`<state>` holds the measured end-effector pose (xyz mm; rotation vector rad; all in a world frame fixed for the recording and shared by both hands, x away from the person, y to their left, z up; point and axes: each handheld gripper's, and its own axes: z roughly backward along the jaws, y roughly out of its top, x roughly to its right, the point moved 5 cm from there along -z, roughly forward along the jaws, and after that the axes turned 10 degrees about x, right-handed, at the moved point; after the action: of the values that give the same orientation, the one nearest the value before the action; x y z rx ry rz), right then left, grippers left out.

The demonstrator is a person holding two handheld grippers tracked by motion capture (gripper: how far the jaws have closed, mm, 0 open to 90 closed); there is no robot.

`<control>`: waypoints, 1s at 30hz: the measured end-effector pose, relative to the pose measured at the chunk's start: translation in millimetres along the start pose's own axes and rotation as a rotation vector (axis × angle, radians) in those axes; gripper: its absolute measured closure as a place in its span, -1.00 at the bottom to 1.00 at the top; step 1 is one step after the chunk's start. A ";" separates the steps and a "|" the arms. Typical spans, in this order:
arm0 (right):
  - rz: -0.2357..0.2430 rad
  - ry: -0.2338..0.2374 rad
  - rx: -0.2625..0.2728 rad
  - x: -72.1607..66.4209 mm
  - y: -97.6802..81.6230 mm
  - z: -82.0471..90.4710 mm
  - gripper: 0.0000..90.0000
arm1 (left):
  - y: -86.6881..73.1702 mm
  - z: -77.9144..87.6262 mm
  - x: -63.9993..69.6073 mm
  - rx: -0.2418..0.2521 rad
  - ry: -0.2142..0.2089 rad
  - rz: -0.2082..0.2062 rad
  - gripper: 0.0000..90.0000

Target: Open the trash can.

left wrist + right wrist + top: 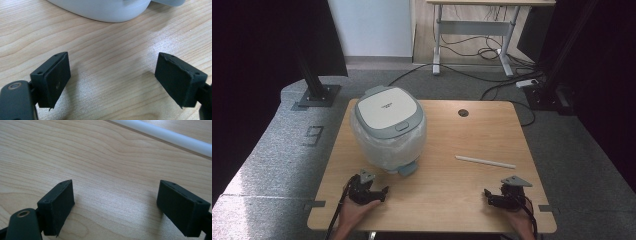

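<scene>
A white and grey pedal bin (388,127) with a closed lid and a clear liner stands on the left half of the wooden table (447,200); its white base (105,10) fills the top of the left gripper view. A thin white rod (485,161) lies on the right half, and it crosses the upper right as the rod (170,137) in the right gripper view. My left gripper (381,192) rests open on the table just in front of the bin. My right gripper (488,196) rests open near the front right edge, short of the rod. Nothing is between either pair of jaws.
A round cable hole (463,113) sits near the table's far edge. Behind the table are a desk frame (472,35) and cables on the grey carpet. Black stands (314,85) flank the table on both sides.
</scene>
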<state>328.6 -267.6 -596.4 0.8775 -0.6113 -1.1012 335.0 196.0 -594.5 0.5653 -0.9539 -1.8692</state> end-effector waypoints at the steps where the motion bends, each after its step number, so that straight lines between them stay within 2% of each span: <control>1: 0.000 0.000 0.000 0.1 0.1 -0.2 -0.69 | 0.0 0.1 -0.2 0.002 -0.001 0.001 -0.70; 11: 0.004 0.005 0.000 0.6 0.5 -0.8 -0.69 | -0.3 2.3 -2.1 0.012 -0.008 0.007 -0.60; 14: 0.007 0.008 0.000 0.9 0.6 -0.9 -0.69 | 0.2 5.0 -4.1 0.011 -0.025 0.017 -0.44; 15: 0.008 0.009 0.000 1.0 0.6 -0.9 -0.69 | 0.0 7.6 -5.6 0.012 -0.033 0.017 -0.44; 16: 0.008 0.010 0.000 1.0 0.6 -0.9 -0.69 | -0.1 12.5 -8.9 0.021 -0.039 0.025 -0.27; 18: 0.008 0.010 0.000 1.0 0.6 -0.9 -0.69 | 0.5 16.4 -11.3 0.033 -0.044 0.030 -0.21; 19: 0.009 0.010 0.000 1.0 0.6 -1.0 -0.69 | 1.6 19.7 -13.3 0.044 -0.050 0.030 -0.11; 20: 0.009 0.011 0.000 1.1 0.7 -1.0 -0.69 | 3.4 22.9 -15.1 0.056 -0.054 0.036 0.10; 22: 0.009 0.012 -0.001 1.1 0.7 -1.0 -0.69 | 8.3 29.6 -16.9 0.082 -0.066 0.042 0.17; 25: 0.010 0.012 0.000 1.2 0.7 -1.0 -0.69 | 17.3 39.3 -15.6 0.111 -0.081 0.060 0.48; 26: 0.010 0.012 0.000 1.2 0.7 -1.0 -0.69 | 23.0 45.7 -14.1 0.121 -0.082 0.067 0.66; 28: 0.010 0.013 -0.001 1.2 0.7 -1.0 -0.69 | 27.0 50.4 -12.5 0.130 -0.091 0.068 0.72; 29: 0.010 0.012 -0.001 1.2 0.7 -1.0 -0.69 | 30.1 53.9 -11.1 0.141 -0.095 0.070 0.84; 30: 0.010 0.012 -0.001 1.2 0.7 -1.0 -0.69 | 32.2 56.3 -10.0 0.147 -0.100 0.069 0.87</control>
<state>330.1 -268.3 -596.4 0.8792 -0.6045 -1.0860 316.5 217.6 -535.3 0.5232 -1.1700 -1.7891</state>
